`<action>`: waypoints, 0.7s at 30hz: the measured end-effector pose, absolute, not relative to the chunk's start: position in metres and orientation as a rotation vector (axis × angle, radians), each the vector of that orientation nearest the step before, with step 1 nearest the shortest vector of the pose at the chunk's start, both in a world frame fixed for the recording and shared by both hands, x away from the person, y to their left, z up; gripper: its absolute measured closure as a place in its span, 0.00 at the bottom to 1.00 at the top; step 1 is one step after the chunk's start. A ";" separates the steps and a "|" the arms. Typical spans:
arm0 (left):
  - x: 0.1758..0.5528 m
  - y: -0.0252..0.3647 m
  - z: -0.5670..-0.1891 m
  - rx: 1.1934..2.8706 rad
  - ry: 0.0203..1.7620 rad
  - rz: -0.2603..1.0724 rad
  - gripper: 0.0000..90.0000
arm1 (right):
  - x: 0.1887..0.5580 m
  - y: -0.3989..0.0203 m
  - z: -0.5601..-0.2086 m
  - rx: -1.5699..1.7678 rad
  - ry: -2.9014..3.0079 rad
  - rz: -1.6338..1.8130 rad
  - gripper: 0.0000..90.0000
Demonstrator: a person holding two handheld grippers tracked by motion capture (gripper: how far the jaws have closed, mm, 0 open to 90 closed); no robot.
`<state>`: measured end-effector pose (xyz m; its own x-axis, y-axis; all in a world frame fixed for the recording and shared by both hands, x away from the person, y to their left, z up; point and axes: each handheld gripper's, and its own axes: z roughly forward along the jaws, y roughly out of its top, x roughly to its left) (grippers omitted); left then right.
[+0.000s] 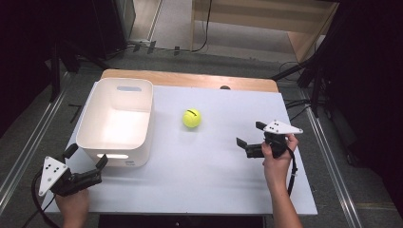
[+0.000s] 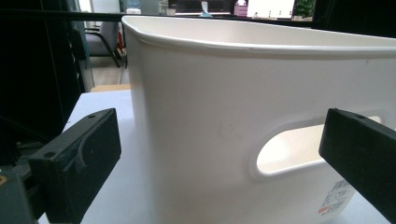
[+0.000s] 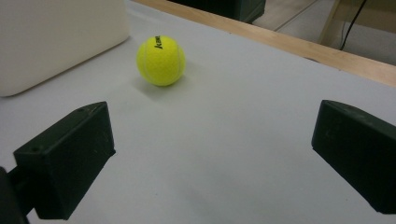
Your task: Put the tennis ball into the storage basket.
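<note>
At the lower left of the high view, the left gripper (image 1: 85, 159) is held spread, just before the white bin (image 1: 115, 121). Right of centre, the right gripper (image 1: 251, 134) is spread too, aimed up-left at the tennis ball (image 1: 191, 118), to which it is judged nearer. Being round, the ball has no long axis.

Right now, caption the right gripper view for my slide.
Open right tongs face a yellow tennis ball beside a white bin.
</note>
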<state>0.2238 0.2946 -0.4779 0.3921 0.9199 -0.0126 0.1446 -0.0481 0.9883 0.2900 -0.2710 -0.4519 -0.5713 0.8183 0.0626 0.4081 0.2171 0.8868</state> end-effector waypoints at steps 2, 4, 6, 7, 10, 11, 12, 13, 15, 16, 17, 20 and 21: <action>0.224 0.294 -0.478 1.493 1.001 0.843 0.00 | 0.293 -0.268 -0.450 1.135 2.083 1.316 0.00; 0.224 0.294 -0.478 1.492 1.001 0.841 0.00 | 0.295 -0.266 -0.449 1.135 2.082 1.318 0.00; 0.224 0.295 -0.478 1.494 1.000 0.841 0.00 | 0.297 -0.263 -0.447 1.126 2.093 1.316 0.00; 0.224 0.295 -0.478 1.494 1.000 0.841 0.00 | 0.297 -0.263 -0.447 1.126 2.093 1.316 0.00; 0.224 0.295 -0.478 1.495 0.999 0.841 0.00 | 0.302 -0.257 -0.445 1.113 2.107 1.303 0.00; 0.224 0.295 -0.478 1.495 0.999 0.841 0.00 | 0.303 -0.256 -0.444 1.108 2.112 1.300 0.00; 0.224 0.294 -0.478 1.495 0.999 0.840 0.00 | 0.306 -0.253 -0.443 1.097 2.123 1.294 0.00; 0.224 0.294 -0.478 1.494 1.000 0.840 0.00 | 0.307 -0.251 -0.442 1.100 2.124 1.293 0.00; 0.224 0.294 -0.478 1.494 1.000 0.840 0.00 | 0.308 -0.250 -0.441 1.096 2.126 1.291 0.00; 0.224 0.295 -0.478 1.495 0.999 0.840 0.00 | 0.310 -0.247 -0.439 1.093 2.135 1.287 0.00; 0.224 0.294 -0.478 1.494 1.000 0.840 0.00 | 0.310 -0.247 -0.439 1.093 2.135 1.287 0.00; 0.224 0.295 -0.478 1.494 1.000 0.839 0.00 | 0.316 -0.242 -0.438 1.084 2.147 1.281 0.00; 0.224 0.295 -0.478 1.494 1.000 0.839 0.00 | 0.318 -0.241 -0.438 1.080 2.154 1.275 0.00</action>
